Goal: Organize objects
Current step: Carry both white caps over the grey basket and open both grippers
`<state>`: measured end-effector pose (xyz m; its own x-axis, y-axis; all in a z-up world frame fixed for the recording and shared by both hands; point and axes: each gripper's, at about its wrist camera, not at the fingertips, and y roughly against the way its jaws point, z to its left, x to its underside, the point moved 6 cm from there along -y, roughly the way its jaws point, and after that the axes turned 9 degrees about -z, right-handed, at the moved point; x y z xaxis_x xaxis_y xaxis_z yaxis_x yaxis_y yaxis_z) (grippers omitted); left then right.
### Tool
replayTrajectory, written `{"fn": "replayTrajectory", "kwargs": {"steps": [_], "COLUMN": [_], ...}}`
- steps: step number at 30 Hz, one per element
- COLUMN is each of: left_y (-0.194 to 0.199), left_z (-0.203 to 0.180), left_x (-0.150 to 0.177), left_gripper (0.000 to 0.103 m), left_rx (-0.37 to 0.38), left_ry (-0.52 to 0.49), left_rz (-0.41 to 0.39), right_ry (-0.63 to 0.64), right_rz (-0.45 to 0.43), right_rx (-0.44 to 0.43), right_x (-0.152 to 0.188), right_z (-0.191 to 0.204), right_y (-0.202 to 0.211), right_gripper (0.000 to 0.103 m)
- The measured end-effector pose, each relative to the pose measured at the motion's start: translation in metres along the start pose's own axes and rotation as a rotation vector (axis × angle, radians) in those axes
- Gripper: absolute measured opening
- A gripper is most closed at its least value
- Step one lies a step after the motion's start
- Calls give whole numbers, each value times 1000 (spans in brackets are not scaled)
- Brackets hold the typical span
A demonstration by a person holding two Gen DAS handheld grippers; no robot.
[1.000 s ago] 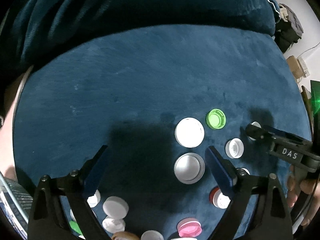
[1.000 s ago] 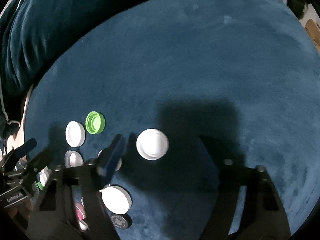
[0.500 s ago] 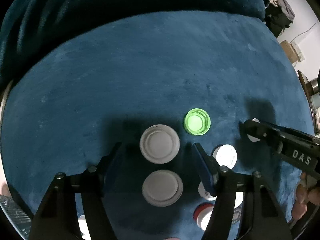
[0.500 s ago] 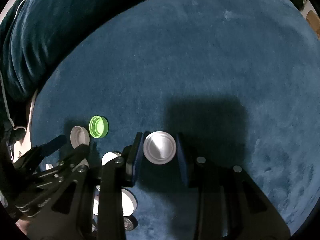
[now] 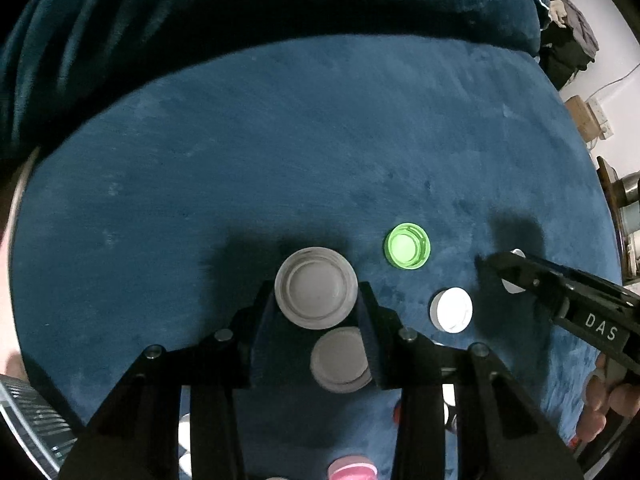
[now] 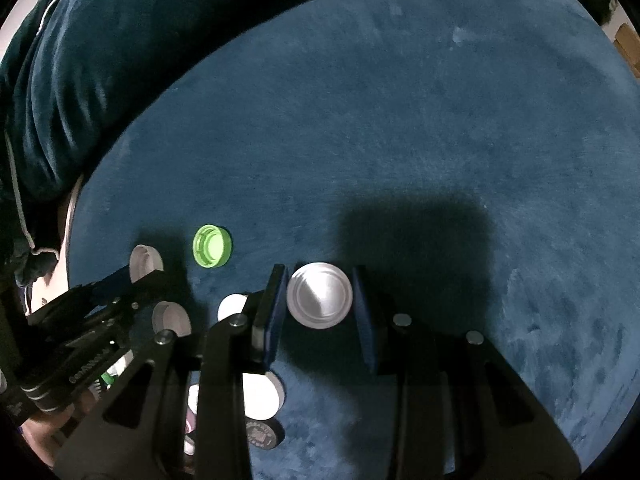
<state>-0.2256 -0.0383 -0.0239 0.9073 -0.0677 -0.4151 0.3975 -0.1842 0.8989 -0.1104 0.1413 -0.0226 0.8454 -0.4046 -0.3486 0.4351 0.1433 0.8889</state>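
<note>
Blue velvet cushion [image 5: 320,152] carries scattered lids; each claw, left [image 5: 316,304] and right [image 6: 320,296], clamps a grey lid.

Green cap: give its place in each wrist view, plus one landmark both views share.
Left wrist: green cap right of centre, beyond the right fingertip of the left gripper.
Right wrist: green cap left of centre, on the blue cushion.
Shared landmark: small white cap nearer the camera than the green one.

Plush cloth cushion [image 6: 440,120]; smooth plastic lid [image 6: 320,295]

Blue velvet cushion [image 5: 280,152], wall socket [image 5: 599,120]
</note>
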Motion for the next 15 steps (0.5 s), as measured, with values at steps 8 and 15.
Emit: {"fn": "replayTrajectory", "kwargs": {"steps": [8,15], "left_y": [40,75], "left_z": [20,43], "left_x": [4,10], "left_gripper": [41,41], "left_rx": [-24,-46], "left_ry": [-6,22], "left_rz": [-51,-102], "right_ry": [27,64], "right_rz": [-36,-61], "right_rx": [-29,-71], "right_x": [2,10], "right_z": [23,56], "right_y": [22,39], "right_gripper": [33,33]}}
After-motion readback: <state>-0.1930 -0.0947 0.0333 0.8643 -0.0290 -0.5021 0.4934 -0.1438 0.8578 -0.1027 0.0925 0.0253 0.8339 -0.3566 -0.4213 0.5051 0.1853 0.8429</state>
